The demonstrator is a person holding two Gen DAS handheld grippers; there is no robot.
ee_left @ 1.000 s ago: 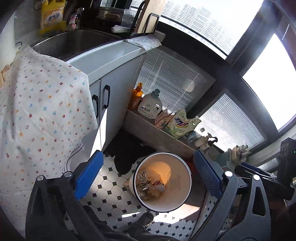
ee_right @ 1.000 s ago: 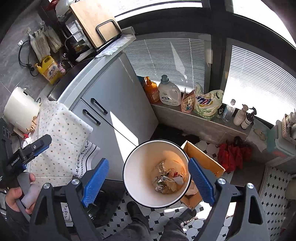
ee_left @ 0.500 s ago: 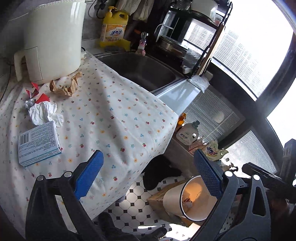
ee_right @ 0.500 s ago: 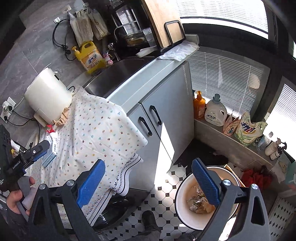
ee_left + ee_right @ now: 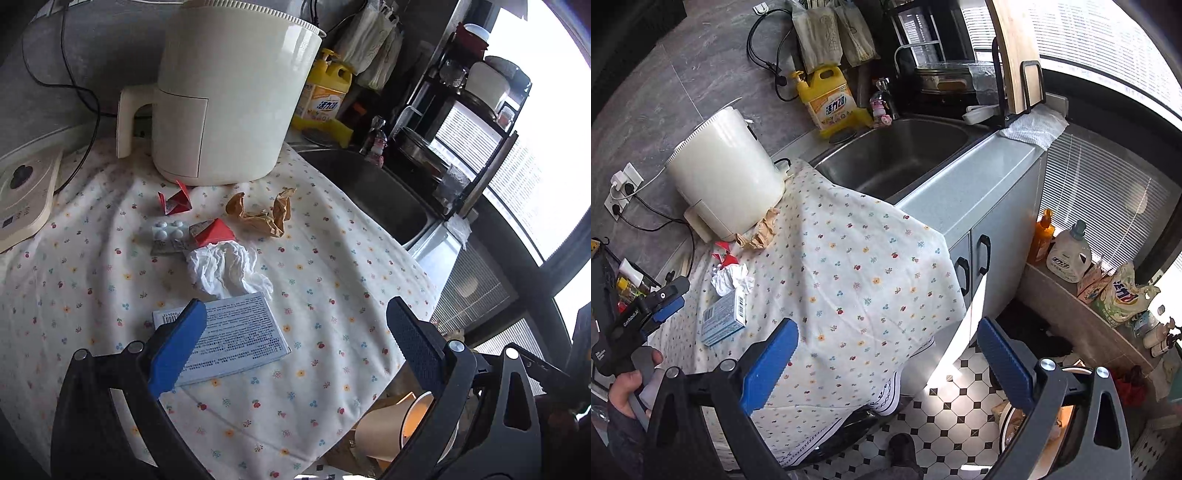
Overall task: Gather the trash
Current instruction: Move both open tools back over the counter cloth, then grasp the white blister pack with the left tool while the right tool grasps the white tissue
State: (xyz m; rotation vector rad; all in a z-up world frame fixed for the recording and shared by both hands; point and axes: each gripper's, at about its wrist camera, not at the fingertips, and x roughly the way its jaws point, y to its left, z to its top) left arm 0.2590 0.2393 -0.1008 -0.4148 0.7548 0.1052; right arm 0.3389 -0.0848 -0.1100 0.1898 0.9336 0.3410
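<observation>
Both grippers swing from the bin [image 5: 406,432] to the table [image 5: 332,258]; left gripper [image 5: 295,343] fingers spread empty over the flat box [image 5: 236,339], right gripper [image 5: 886,362] fingers opening, empty, ready for another pickup.

on the tablecloth [image 5: 332,266], the air fryer [image 5: 225,92] stands at upper centre of the left wrist view. below it lie the crumpled paper [image 5: 262,214], the tissue [image 5: 225,269], then the box [image 5: 232,336]. the sink [image 5: 373,188] lies right; the bin [image 5: 384,432] sits lower right.
</observation>
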